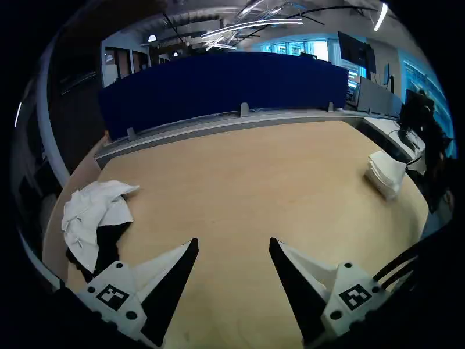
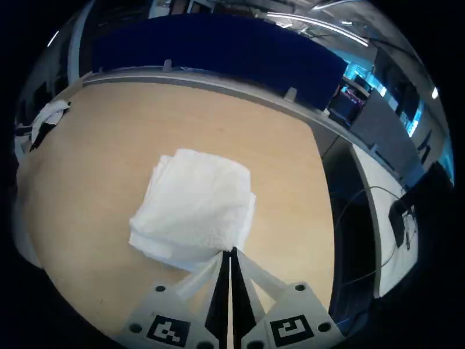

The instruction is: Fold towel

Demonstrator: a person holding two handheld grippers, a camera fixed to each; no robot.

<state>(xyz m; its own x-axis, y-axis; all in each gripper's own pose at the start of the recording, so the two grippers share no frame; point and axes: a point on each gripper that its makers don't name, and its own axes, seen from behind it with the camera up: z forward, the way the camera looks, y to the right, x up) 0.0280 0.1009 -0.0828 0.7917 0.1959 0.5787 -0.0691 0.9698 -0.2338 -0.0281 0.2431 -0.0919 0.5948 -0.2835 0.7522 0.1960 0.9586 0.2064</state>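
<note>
The left gripper (image 1: 233,241) hung over the wooden table (image 1: 250,174), jaws wide, holding nothing. The right gripper (image 2: 231,251) had its jaws pressed together, tips at the near edge of the folded towel (image 2: 195,203). Crumpled cloths (image 1: 93,215) lay well apart, by the table's edge.

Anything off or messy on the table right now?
Only the crumpled heap of white and black cloth at the table edge, unfolded. The folded towel stack looks tidy, its layers slightly offset.
</note>
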